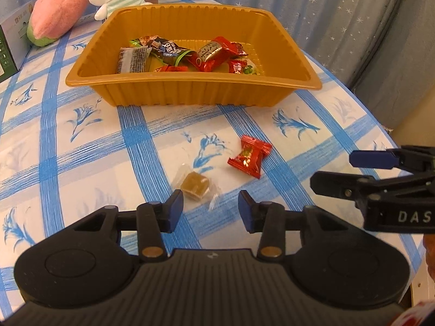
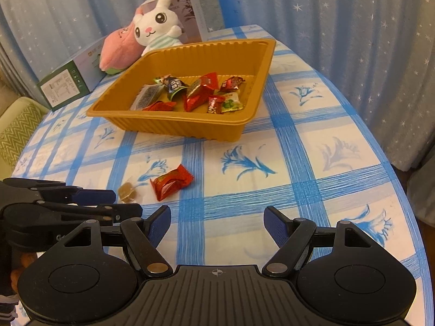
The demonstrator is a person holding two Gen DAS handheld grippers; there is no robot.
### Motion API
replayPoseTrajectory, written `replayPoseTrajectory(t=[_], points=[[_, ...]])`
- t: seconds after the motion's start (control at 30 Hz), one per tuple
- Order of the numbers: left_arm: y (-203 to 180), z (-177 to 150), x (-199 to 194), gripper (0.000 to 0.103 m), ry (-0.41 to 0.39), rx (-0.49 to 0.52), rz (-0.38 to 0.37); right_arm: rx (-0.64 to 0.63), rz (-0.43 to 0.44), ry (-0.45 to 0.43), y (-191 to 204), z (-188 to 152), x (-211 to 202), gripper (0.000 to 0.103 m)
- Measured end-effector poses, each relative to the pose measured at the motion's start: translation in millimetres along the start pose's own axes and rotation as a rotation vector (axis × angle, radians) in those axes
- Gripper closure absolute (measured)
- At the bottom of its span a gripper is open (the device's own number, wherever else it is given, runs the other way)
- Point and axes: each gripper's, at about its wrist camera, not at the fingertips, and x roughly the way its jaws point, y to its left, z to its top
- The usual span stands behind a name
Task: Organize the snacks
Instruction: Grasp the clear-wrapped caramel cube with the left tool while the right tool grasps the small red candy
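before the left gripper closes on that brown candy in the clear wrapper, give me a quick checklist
1. Brown candy in clear wrapper lies loose on the blue checked tablecloth: ok.
2. Left gripper open, nothing held: ok.
3. Candy between the pads: not ok; it sits just ahead, nearer the left pad.
4. Red foil-wrapped candy lies apart from the brown one: ok.
5. Right gripper open, nothing held, off to the side of the brown candy: ok.
6. Ribbed golden plastic tray has bare floor left beside its snacks: ok.
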Motion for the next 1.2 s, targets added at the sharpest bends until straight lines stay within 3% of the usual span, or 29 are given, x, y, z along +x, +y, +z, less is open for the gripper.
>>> replayPoseTrajectory(t=[0.5, 0.7, 1.2], points=[[5.1, 14.8, 13.9, 0.070, -0.002, -0.028, 0.027, 0.006, 0.005, 0.013, -7.0, 4.7, 9.1, 0.027], [7.3, 15.6, 14.4, 0.082, -0.007, -0.023, 0.037, 0.009, 0.012, 0.017, -7.0, 6.1, 11.2, 0.027], [35.2, 5.4, -2.7, 0.084, -0.022, -0.072, 0.101, -0.042, 0.091, 0.028, 14.4, 9.4, 23.5, 0.030]])
